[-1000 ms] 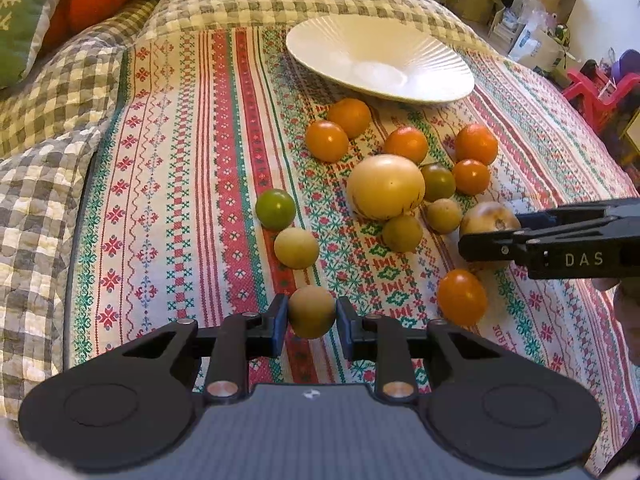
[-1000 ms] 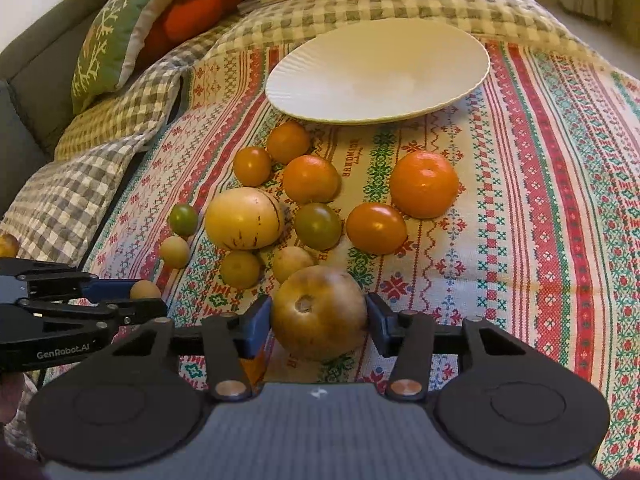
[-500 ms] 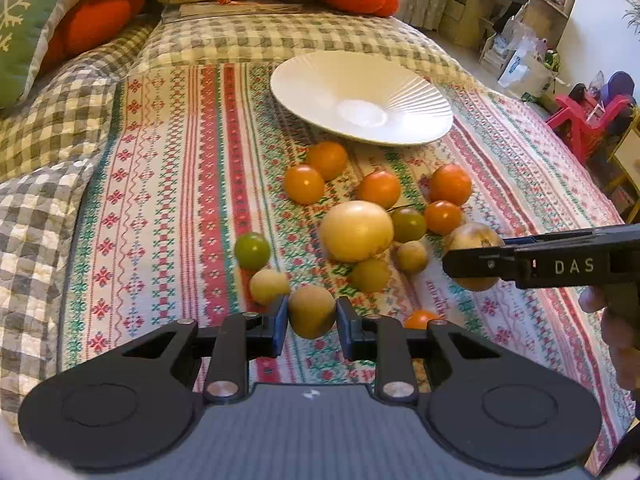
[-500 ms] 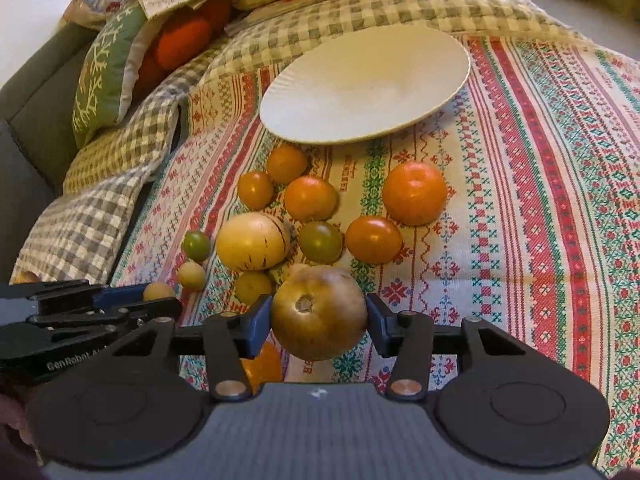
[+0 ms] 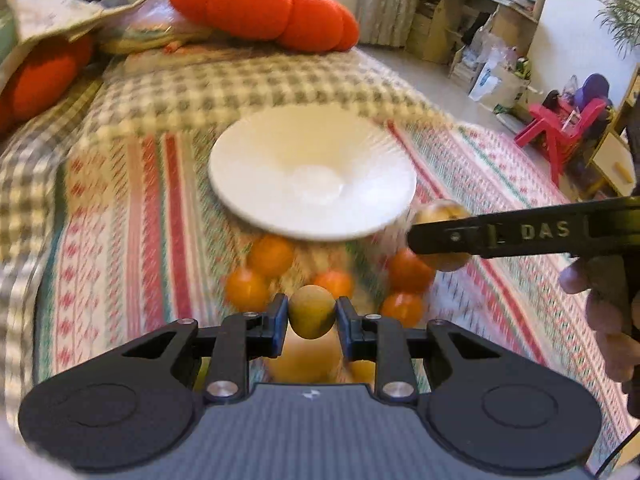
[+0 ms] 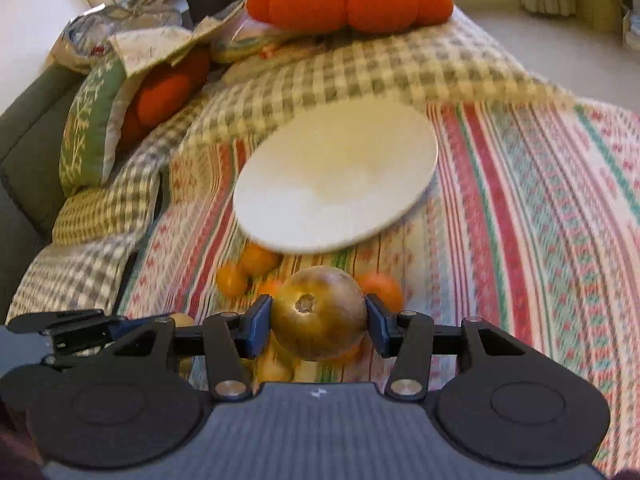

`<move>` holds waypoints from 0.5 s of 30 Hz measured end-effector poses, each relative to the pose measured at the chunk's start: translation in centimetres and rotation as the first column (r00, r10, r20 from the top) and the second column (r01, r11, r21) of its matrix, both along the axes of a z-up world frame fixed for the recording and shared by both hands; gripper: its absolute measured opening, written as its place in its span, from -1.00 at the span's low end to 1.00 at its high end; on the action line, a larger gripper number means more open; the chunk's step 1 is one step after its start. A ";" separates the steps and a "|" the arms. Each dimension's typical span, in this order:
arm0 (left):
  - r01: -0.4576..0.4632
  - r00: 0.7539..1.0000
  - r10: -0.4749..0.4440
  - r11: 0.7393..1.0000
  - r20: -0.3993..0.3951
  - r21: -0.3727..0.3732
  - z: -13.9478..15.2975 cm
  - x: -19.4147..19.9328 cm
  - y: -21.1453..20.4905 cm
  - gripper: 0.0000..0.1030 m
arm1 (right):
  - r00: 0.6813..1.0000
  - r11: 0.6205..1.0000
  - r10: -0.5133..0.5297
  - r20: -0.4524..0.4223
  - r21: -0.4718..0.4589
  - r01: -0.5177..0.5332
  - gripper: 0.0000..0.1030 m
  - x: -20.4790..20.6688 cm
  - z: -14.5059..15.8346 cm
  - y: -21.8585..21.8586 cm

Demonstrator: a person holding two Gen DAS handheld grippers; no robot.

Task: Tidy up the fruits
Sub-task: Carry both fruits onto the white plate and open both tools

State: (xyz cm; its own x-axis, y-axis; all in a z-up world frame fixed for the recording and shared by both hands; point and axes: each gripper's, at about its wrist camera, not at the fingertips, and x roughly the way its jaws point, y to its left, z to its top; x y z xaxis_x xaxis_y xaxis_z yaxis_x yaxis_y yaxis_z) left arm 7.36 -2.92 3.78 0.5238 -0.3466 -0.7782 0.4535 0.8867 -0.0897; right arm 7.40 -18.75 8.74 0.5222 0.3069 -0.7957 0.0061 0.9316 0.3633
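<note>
My left gripper [image 5: 312, 316] is shut on a small tan round fruit [image 5: 312, 312], held above the striped cloth short of the white plate [image 5: 256, 184]. My right gripper [image 6: 319, 322] is shut on a larger brown round fruit [image 6: 319, 312]; it also shows in the left wrist view [image 5: 440, 236], level with the plate's right rim. The empty plate shows in the right wrist view [image 6: 380, 152] too. Several orange fruits [image 5: 270, 256] lie on the cloth just in front of the plate, partly hidden by the grippers. The left gripper shows at the lower left of the right wrist view [image 6: 60, 324].
A red pumpkin cushion [image 5: 260, 8] and pillows [image 6: 92, 128] lie behind the plate on the checked blanket [image 5: 240, 80]. The striped cloth [image 6: 540, 200] stretches to the right of the plate. A red toy chair [image 5: 560, 128] and shelves stand beyond the bed's right edge.
Both grippers have moved forward and up toward the plate, each still holding its fruit. The loose fruits have slid down under the grippers in view.
</note>
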 end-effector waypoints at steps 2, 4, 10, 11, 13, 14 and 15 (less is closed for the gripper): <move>0.010 1.000 -0.010 1.000 0.008 -0.009 0.1 1.2 -0.8 -0.69 | 1.000 1.000 -0.007 0.012 0.000 0.007 -0.11 1.1 0.1 -0.3; 0.016 1.000 -0.016 1.000 0.017 -0.013 0.0 2.1 -1.4 -0.69 | 1.000 1.000 -0.013 0.019 0.001 0.013 -0.11 2.1 0.1 -0.6; 0.025 0.999 -0.024 1.000 0.034 -0.015 -0.4 4.7 -3.2 -0.69 | 0.999 0.999 -0.032 0.017 0.004 0.032 -0.11 5.1 -1.0 -1.5; 0.031 0.999 -0.030 0.999 0.039 -0.013 -0.5 5.1 -3.5 -0.69 | 0.999 0.999 -0.034 0.015 0.008 0.034 -0.11 5.5 -1.2 -1.6; 0.055 0.997 -0.054 0.998 0.059 -0.010 -0.9 5.9 -4.1 -0.69 | 0.999 0.999 -0.037 0.014 0.008 0.037 -0.11 6.4 -1.6 -1.7; 0.068 0.995 -0.068 0.998 0.070 -0.002 -1.1 6.3 -4.5 -0.69 | 0.999 0.999 -0.036 0.013 0.001 0.036 -0.11 6.9 -1.8 -1.7; 0.080 0.994 -0.080 0.997 0.079 0.008 -1.4 6.8 -4.8 -0.69 | 0.999 0.999 -0.032 0.007 -0.012 0.032 -0.11 7.5 -2.1 -1.6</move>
